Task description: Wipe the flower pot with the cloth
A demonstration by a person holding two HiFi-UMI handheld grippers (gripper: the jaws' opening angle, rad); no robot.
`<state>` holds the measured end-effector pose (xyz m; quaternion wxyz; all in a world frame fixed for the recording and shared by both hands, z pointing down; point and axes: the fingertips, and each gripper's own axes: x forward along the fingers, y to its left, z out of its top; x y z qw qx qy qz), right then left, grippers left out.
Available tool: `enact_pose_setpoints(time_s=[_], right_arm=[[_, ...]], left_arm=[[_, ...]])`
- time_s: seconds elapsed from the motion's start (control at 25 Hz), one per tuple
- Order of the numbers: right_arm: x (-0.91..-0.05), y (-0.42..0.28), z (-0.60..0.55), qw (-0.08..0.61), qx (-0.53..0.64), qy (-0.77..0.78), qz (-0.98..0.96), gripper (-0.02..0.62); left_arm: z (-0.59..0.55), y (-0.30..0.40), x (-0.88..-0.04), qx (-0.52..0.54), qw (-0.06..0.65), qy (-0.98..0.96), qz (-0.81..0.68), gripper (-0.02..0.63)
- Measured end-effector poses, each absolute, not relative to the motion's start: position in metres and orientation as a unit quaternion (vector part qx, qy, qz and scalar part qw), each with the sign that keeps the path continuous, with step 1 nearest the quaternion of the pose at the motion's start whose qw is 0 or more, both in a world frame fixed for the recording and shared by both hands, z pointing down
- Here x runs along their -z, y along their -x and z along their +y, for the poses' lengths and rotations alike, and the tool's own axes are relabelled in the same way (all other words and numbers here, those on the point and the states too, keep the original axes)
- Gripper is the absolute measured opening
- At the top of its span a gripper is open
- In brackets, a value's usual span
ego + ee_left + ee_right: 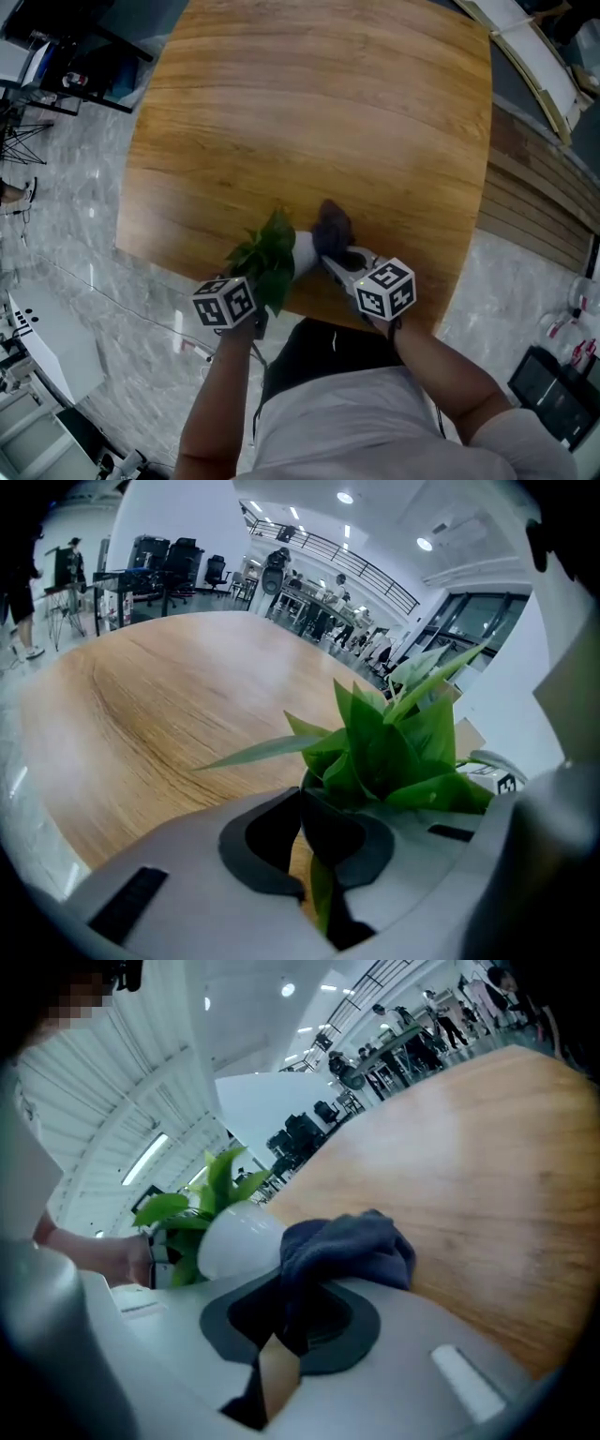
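L tongs [319, 855], clamped on the plant [375, 752], steady the flower pot [234, 1237] at the table [309, 122] edge, w/ R tongs [281, 1335] gripping the cloth [347, 1246] just right of pot, cloth apparently touching its side.

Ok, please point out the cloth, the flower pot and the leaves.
cloth [352, 1246], right gripper view, bunched top.
flower pot [234, 1241], right gripper view, white side.
leaves [375, 752], left gripper view, middle leaf.

View from above: we see the white flower pot [302, 253] with green leaves [267, 258] at the wooden worktop's [309, 112] near edge, the left gripper [246, 298] under the leaves, and the right gripper [342, 262] bearing a dark cloth [331, 228] that touches the pot
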<state>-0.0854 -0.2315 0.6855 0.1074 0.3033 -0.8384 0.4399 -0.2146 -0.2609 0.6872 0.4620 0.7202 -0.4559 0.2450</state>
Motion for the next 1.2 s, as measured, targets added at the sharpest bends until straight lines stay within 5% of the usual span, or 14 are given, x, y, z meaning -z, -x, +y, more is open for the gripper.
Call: enact_pose_setpoints(time_s=[0.28, 0.56, 1.2], right_arm=[[-0.599, 0.131, -0.219, 0.038, -0.378, -0.229, -0.896, 0.032], [-0.703, 0.074, -0.226, 0.12, -0.442, -0.315, -0.831, 0.032], [-0.552, 0.002, -0.249, 0.098, -0.225, -0.392, -0.887, 0.032]], left_arm=[[-0.258, 0.215, -0.687, -0.235, 0.479, -0.709, -0.461, 0.018], [-0.26, 0.212, -0.682, -0.23, 0.48, -0.709, -0.463, 0.017], [-0.266, 0.169, -0.652, -0.238, 0.444, -0.737, -0.45, 0.021]])
